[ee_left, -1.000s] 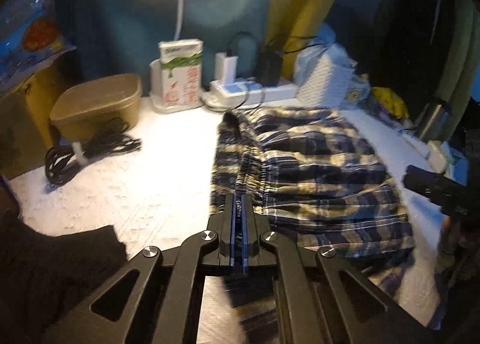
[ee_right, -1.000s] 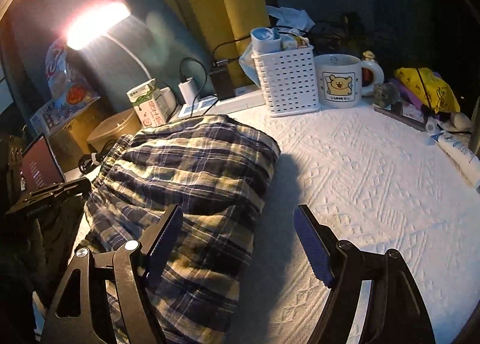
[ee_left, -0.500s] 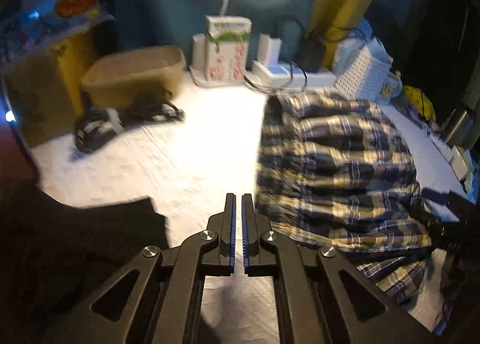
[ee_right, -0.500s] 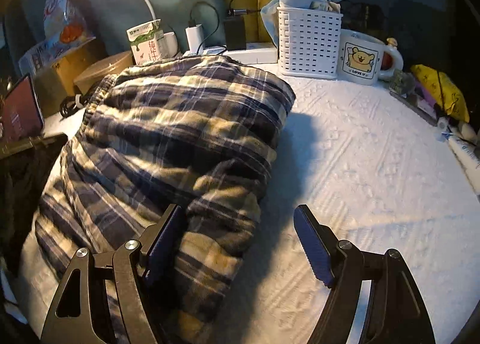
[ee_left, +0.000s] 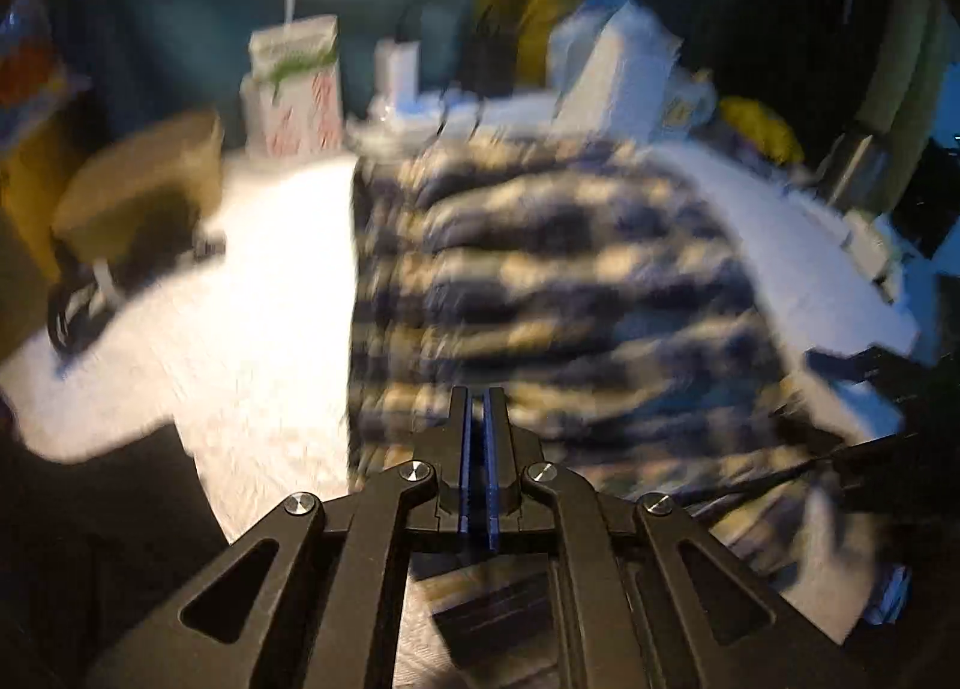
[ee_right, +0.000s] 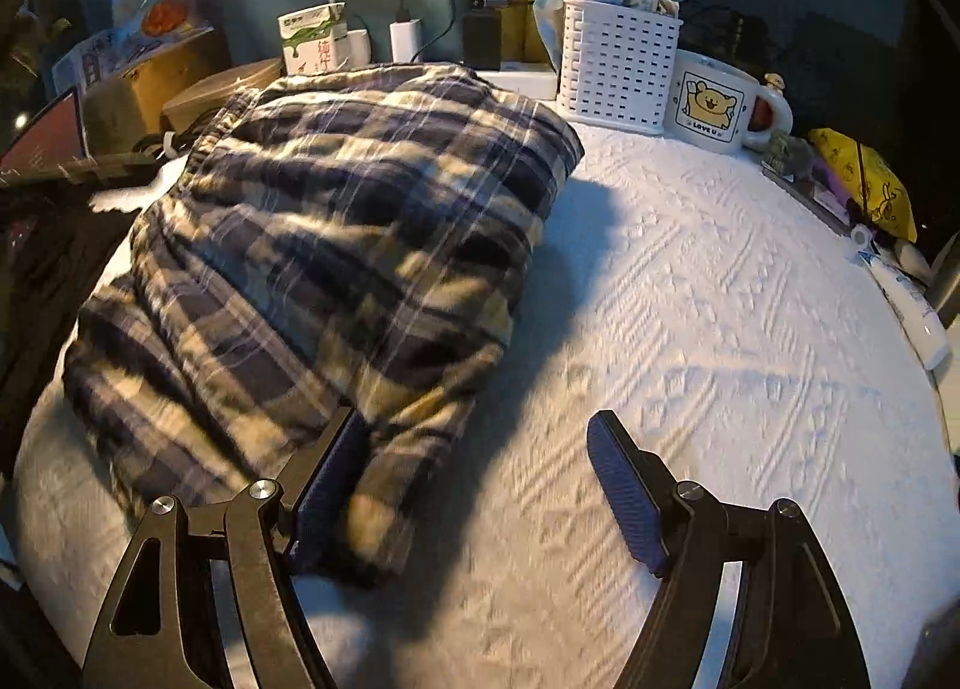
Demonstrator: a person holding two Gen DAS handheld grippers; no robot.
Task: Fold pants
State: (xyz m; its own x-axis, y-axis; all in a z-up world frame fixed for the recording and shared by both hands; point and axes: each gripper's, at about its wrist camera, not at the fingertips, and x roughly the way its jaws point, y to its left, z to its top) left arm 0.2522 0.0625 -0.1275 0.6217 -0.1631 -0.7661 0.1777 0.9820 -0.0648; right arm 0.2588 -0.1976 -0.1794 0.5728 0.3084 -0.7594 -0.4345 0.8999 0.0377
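On the bench's left half, the pants (ee_right: 336,263) lie lengthwise beside the spread right tool (ee_right: 480,485); the left tool (ee_left: 478,443) is pressed together, empty.

I'm seeing the right gripper (ee_right: 477,449) sitting wide open over the white textured cloth (ee_right: 720,341). Folded plaid pants (ee_right: 336,245) are lying ahead-left, their near edge touching my left finger's pad (ee_right: 327,479). White basket (ee_right: 618,68) and bear mug (ee_right: 717,104) are standing far ahead.
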